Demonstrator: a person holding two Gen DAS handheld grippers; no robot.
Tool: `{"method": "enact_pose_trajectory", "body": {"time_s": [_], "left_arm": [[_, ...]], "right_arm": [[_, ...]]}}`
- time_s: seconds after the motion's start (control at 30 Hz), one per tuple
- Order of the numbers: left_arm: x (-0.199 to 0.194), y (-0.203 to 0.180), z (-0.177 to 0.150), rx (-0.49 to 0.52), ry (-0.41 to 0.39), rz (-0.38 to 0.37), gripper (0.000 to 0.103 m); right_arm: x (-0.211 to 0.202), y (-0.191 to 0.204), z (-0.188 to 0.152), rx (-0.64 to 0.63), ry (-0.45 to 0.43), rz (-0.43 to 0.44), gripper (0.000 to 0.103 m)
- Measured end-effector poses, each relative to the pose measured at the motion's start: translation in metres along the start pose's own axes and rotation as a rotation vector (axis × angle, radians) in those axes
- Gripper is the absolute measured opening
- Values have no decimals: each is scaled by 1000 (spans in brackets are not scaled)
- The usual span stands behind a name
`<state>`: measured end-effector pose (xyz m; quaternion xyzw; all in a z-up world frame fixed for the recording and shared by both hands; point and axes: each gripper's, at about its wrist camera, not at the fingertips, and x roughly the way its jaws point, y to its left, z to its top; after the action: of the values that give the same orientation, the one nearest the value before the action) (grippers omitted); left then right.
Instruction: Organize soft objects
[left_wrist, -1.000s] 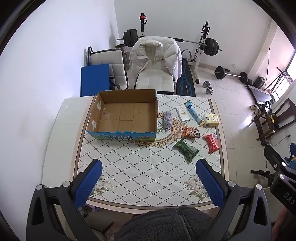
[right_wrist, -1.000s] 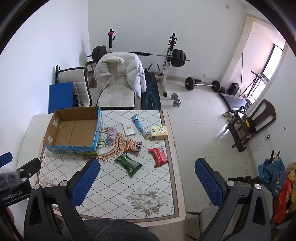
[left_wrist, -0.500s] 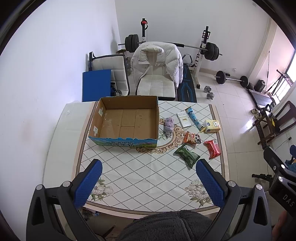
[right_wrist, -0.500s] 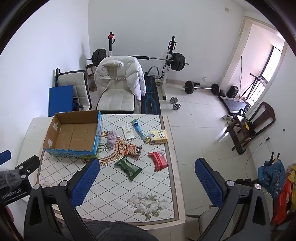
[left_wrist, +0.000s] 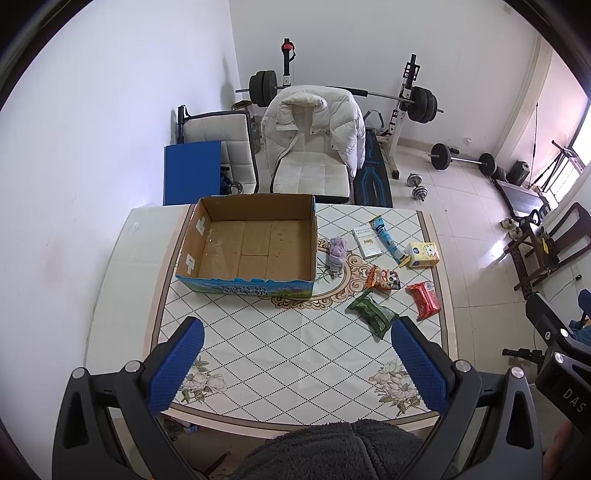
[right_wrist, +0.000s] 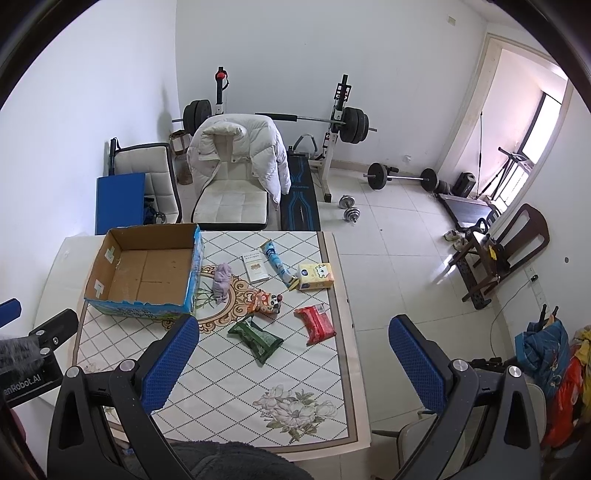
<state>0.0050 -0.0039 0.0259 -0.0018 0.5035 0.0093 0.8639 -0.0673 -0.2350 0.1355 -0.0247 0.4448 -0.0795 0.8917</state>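
An empty open cardboard box (left_wrist: 255, 243) (right_wrist: 147, 273) sits at the table's far left. To its right lie a purple soft toy (left_wrist: 337, 253) (right_wrist: 222, 278), a white card (left_wrist: 366, 242), a blue tube (left_wrist: 386, 240), a yellow tissue box (left_wrist: 424, 254) (right_wrist: 316, 276), an orange snack bag (left_wrist: 383, 278) (right_wrist: 265, 301), a green pack (left_wrist: 373, 314) (right_wrist: 256, 338) and a red pack (left_wrist: 424, 301) (right_wrist: 316, 323). My left gripper (left_wrist: 297, 363) and right gripper (right_wrist: 293, 358) are both open and empty, held high above the table's near edge.
The table (left_wrist: 280, 373) has a diamond-pattern cloth. Behind it stand a chair with a white jacket (left_wrist: 314, 140), a second chair with a blue board (left_wrist: 192, 171), and a barbell rack (left_wrist: 406, 99). Dumbbells lie on the floor at right.
Both grippers have risen and drawn back from the table, so the table and objects look smaller and lower. Nothing on the table has moved.
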Motion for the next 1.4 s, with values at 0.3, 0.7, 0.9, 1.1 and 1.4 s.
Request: {"method": "enact_pose_trajectory", "body": {"time_s": [0.3, 0.7, 0.9, 1.1, 1.4], "left_arm": [[2, -1, 0, -1, 2, -9, 103], [5, 0, 2, 6, -6, -16, 103], [6, 1, 3, 5, -6, -15, 103], [5, 3, 3, 3, -13, -14, 103], [6, 6, 7, 12, -10, -13, 103]], "right_arm": [[1, 1, 1, 2, 0, -4, 103], [4, 2, -1, 10, -8, -5, 103], [4, 5, -4, 7, -12, 0, 103], [4, 6, -2, 6, -12, 0, 103], [5, 5, -2, 7, -6, -6, 103]]}}
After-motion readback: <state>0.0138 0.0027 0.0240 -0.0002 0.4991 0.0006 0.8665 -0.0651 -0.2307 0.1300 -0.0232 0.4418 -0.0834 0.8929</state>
